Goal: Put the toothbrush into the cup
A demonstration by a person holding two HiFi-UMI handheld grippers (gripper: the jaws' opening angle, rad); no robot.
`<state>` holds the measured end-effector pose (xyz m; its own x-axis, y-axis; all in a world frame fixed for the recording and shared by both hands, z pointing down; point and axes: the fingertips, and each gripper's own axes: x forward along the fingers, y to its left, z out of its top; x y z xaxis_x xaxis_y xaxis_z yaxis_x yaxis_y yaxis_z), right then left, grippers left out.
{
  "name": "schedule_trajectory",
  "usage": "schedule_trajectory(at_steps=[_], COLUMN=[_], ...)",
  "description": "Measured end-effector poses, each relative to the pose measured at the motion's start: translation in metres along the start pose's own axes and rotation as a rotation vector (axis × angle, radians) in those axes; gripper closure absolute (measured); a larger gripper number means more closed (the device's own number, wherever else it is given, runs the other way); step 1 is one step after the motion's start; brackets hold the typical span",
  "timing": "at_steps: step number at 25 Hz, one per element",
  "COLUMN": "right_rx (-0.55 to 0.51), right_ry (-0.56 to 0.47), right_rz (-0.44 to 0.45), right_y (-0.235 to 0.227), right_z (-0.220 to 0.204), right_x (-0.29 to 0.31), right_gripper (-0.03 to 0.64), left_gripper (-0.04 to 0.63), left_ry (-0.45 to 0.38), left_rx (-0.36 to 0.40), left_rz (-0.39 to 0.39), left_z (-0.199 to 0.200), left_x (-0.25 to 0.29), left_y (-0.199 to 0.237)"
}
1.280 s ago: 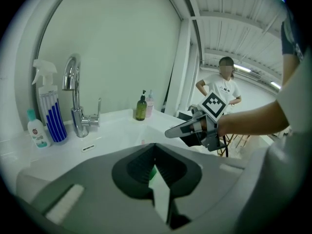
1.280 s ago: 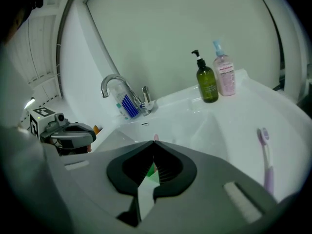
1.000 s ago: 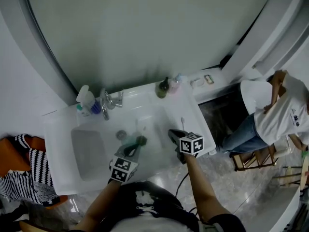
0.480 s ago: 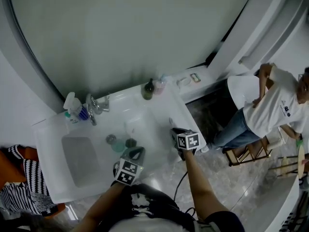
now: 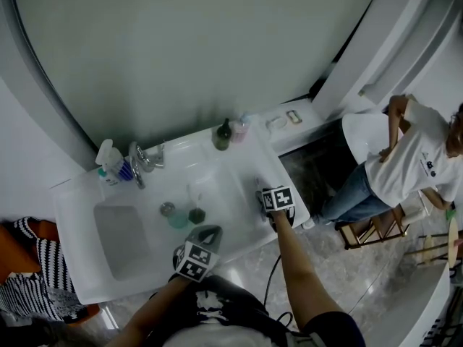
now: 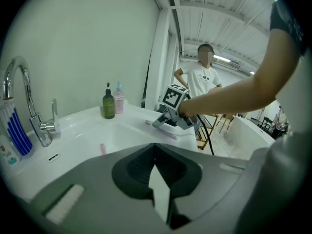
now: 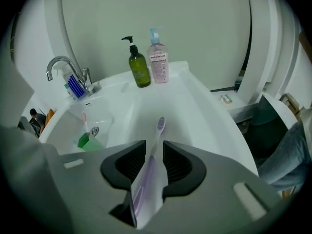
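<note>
A purple toothbrush (image 7: 155, 145) lies on the white sink's right rim (image 7: 214, 126), head pointing away from me. My right gripper (image 7: 154, 152) stands over it, handle between the jaws; they have just been opening and gaps show on both sides. In the head view this gripper (image 5: 262, 194) sits at the sink's right edge. A green cup (image 7: 84, 140) with a pink toothbrush (image 7: 84, 122) in it stands in the basin near the drain, also visible from above as the cup (image 5: 179, 219). My left gripper (image 5: 208, 231) is at the sink's front edge, jaws together, nothing in them.
A chrome faucet (image 5: 137, 161) and a spray bottle (image 5: 107, 157) stand at the back left. A dark green pump bottle (image 7: 139, 69) and a pink one (image 7: 157, 62) stand at the back rim. A person (image 5: 405, 165) stands to the right beside wooden stools.
My left gripper has drawn back from the green cup to the sink's front edge. My right gripper has lowered onto the right rim and opened its jaws around the purple toothbrush.
</note>
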<state>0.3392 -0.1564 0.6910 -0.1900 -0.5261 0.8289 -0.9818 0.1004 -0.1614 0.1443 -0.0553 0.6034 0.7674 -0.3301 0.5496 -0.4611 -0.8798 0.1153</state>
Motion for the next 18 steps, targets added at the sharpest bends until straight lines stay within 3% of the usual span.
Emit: schedule_trajectory(at_steps=[8, 13, 18], right_rx=[-0.005, 0.004, 0.009], right_ry=[0.091, 0.117, 0.121], right_rz=[-0.041, -0.048, -0.022], right_y=[-0.009, -0.015, -0.01], right_z=[0.002, 0.002, 0.002], right_x=[0.019, 0.019, 0.017], right_gripper=[0.506, 0.575, 0.581], left_gripper=[0.595, 0.595, 0.595], left_ry=[0.0, 0.007, 0.003], left_rx=[-0.01, -0.013, -0.014], left_rz=[0.001, 0.014, 0.012], left_z=[-0.007, -0.005, -0.008], left_x=[0.0, -0.006, -0.006], left_y=[0.003, 0.007, 0.006])
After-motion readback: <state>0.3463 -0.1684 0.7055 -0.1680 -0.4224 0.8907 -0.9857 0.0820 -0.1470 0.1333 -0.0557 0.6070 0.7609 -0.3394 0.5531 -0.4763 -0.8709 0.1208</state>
